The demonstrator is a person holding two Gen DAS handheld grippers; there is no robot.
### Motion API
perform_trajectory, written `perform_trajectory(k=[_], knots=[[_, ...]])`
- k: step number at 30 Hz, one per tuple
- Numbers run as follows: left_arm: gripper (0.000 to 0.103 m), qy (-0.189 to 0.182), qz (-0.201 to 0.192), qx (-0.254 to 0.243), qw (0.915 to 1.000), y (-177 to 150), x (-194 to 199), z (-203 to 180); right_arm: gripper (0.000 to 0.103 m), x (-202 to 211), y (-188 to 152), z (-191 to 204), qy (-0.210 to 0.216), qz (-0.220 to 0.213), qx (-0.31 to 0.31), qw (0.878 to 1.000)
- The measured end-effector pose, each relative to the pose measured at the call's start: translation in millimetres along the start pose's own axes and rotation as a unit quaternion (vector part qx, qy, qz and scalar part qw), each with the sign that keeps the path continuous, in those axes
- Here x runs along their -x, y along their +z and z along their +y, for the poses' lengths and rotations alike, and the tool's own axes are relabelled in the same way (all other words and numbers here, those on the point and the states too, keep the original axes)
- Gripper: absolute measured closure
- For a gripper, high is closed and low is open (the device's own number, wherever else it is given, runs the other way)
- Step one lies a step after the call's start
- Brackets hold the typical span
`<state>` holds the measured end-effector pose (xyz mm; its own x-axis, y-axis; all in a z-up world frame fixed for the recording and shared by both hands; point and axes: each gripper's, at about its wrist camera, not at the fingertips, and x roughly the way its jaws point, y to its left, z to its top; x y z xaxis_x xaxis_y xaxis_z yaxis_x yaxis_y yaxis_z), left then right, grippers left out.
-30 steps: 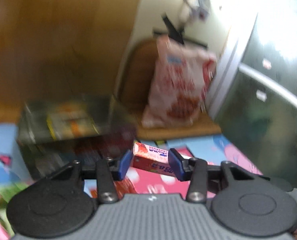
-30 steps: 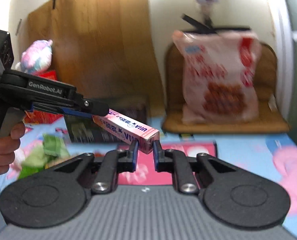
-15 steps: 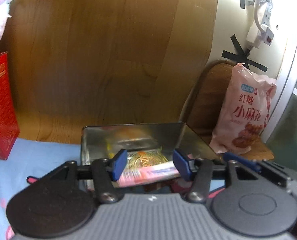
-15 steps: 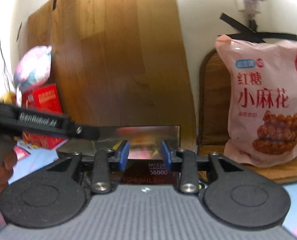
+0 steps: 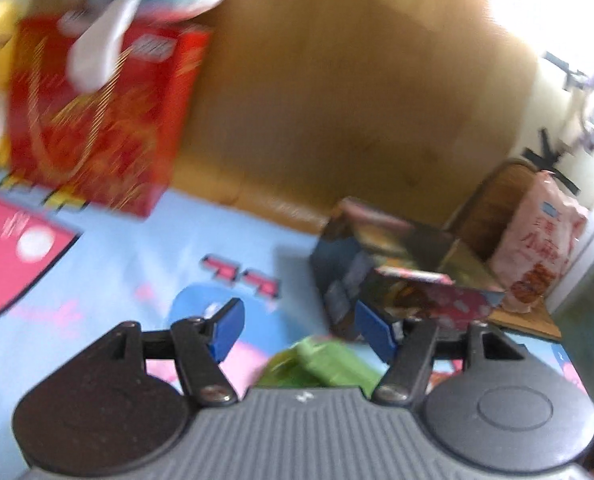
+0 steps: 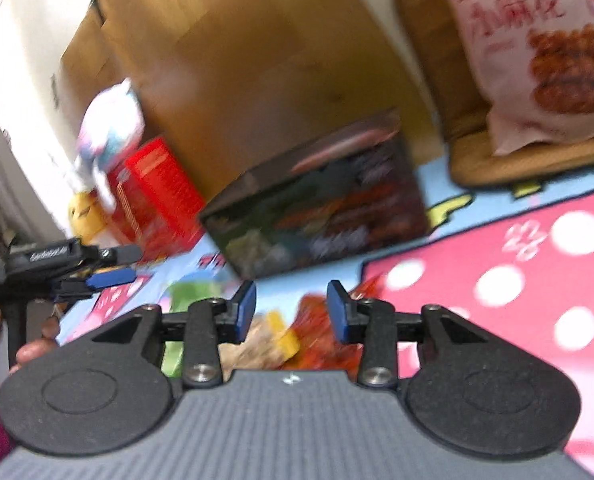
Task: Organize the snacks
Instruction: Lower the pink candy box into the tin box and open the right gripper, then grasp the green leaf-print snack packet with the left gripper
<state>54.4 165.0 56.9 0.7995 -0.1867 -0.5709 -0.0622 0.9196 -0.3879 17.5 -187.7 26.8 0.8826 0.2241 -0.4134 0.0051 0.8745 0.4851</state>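
Nearest in the left wrist view, the left claw (image 5: 297, 330) stands about half open with nothing between its pads; its jaws have just been opening. Just beyond its blue pads lies a green snack packet (image 5: 325, 364) on the play mat (image 5: 145, 248), so the gap is presumably set for a pick-up from above.

Nearest in the right wrist view, the right claw (image 6: 291, 312) is open to a narrower gap, also empty, and its jaws have likewise just been opening. Beneath and just past its pads lie an orange-red packet (image 6: 317, 332) and a yellowish one (image 6: 273, 340), too blurred to identify further.

Farther out stands the open tin box (image 6: 321, 204), the likely collection point. In the left view a pink stick pack (image 5: 445, 296) rests in it, leaning over the rim. The claws are empty probably because that item is delivered.

Behind the tin, a red carton (image 6: 157, 196) and a wooden board (image 6: 257, 60) stand at the wall. A large pink snack bag (image 6: 537, 52) leans on a brown cushion (image 6: 457, 148), apart from the loose packets.
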Motion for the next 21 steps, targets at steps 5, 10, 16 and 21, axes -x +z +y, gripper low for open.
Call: perform_trajectory(k=[5,10,16,21], knots=[[0.042,-0.017,0.024,0.03,0.9991,-1,-15,10,0.057,-1,-18,13,-0.01,0.011,0.017,1.0],[0.065,-0.048,0.075,0.017,0.9958,-20,-42,-15,0.057,11,-19,4,-0.011,-0.023,0.0,1.0],[0.064,-0.081,0.084,-0.068,0.9909,-48,-34,-73,0.057,23,-17,-11,-0.012,-0.074,-0.042,0.996],[0.064,-0.112,0.101,-0.115,0.9819,-63,-35,-117,0.056,35,-14,-27,-0.036,-0.107,-0.084,0.99]])
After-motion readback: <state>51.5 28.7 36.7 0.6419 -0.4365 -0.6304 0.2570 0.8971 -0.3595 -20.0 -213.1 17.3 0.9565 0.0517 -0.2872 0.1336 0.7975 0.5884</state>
